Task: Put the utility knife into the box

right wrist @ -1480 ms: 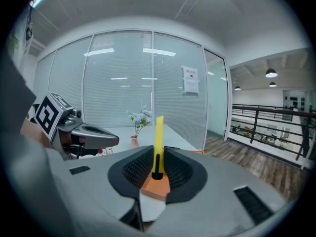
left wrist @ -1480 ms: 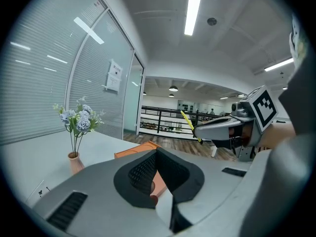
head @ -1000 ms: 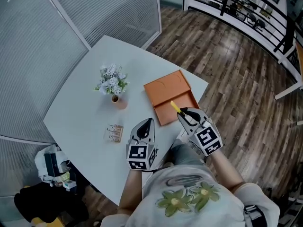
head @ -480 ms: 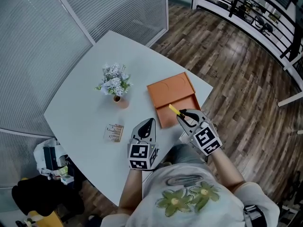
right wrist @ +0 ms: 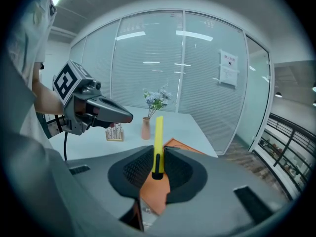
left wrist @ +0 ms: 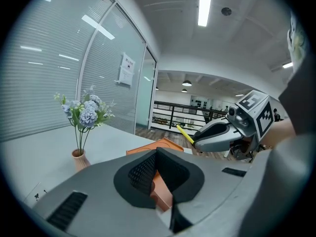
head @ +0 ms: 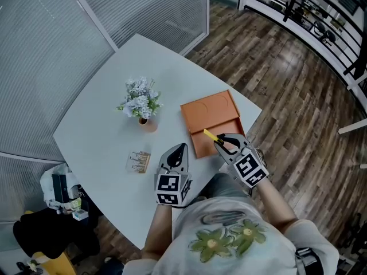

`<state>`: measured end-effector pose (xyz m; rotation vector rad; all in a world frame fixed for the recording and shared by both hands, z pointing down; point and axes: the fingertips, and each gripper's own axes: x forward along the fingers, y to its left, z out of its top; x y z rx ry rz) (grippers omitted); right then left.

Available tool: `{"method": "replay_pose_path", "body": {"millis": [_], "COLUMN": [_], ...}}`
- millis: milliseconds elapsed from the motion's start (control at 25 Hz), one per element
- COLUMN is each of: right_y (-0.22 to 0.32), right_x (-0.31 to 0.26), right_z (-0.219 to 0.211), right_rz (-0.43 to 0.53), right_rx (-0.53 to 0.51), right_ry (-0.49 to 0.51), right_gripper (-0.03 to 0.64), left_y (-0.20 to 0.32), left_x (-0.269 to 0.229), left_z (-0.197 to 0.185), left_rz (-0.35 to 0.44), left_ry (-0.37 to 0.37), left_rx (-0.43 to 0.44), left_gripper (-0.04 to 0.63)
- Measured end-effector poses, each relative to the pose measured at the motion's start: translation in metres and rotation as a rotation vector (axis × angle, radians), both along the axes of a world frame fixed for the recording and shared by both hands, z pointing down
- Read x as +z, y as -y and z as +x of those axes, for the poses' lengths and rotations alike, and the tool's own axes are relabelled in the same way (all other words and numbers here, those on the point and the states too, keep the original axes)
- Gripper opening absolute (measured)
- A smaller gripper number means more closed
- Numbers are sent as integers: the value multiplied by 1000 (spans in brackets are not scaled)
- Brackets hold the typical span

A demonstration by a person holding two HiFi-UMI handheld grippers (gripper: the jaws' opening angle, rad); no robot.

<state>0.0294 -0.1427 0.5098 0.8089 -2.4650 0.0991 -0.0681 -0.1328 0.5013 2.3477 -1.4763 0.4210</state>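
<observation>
One white table [head: 109,125] bears the box [head: 209,110]; plank floor [head: 287,85], seemingly glass partitions [head: 51,44] beside.

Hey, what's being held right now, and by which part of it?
The right gripper holds the yellow utility knife by its rear end, near the black slider; the rest sticks out forward. The left gripper holds nothing.

Your white table [head: 103,119] fills mid-frame. On it you have a flower vase [head: 142,106] at centre, an orange box [head: 209,116] right of it, and a small pack [head: 138,161] lower left.
</observation>
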Motion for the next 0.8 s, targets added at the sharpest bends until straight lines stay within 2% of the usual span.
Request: {"method": "replay_pose_path", "body": {"millis": [280,800], "right_y": [5,10], "right_x": [15,40], "right_z": [-12,-16], "right_rz": [-12,-35], "right_rx": [-82,-126], "right_ry": [-40,-96], "right_gripper": [72,72], "left_y": [9,16], "left_x": [7,16], "left_z": [-8,-10], "left_rz": [-23,-45], "left_ry": [-5,-9], "left_rx": [-14,-5], "left_gripper": [0,2]}}
